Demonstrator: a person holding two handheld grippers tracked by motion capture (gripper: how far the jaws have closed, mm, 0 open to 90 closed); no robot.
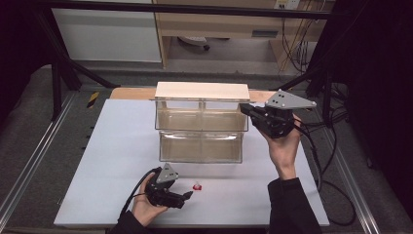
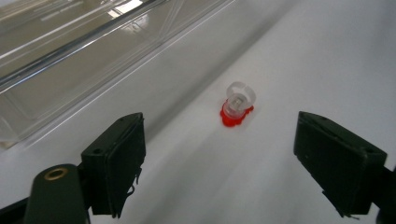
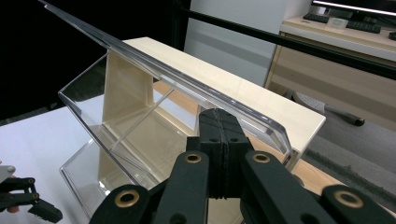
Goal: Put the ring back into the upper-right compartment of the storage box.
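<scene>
One small piece is in play: a toy ring [image 2: 238, 105] with a clear plastic band standing up from a red, flower-like base, alone on the white desk [image 1: 117, 161] in front of the clear storage bin [image 1: 200, 134]. From above it shows as a red and white speck [image 1: 197, 185] just beside the left gripper's jaws and well apart from the right hand.

It looks very light and rigid, moulded plastic by the sheen, so it should lift with almost no force; the risk I would expect is that it skids or flips away on the smooth desk if one pad reaches it first. The band is thin and round, and likely slippery. The better hold is probably across the red base, low down, where the sides are broader, with the pads brought in evenly from both sides.

Left gripper [image 2: 219, 163]: its jaws stand wide apart, the ring ahead of them and roughly centred in the gap, nothing held, neither pad touching it. Right gripper [image 3: 219, 154]: its jaws are pressed fully together against the bin's upper clear edge at the right end; whether they pinch that lip or merely rest behind it I cannot tell.

Counted: one ring, two grippers, one two-tier clear bin with a divider in each tier, so four compartments, all looking empty, and one pale wooden shelf board [image 1: 202, 91] on top of it.
</scene>
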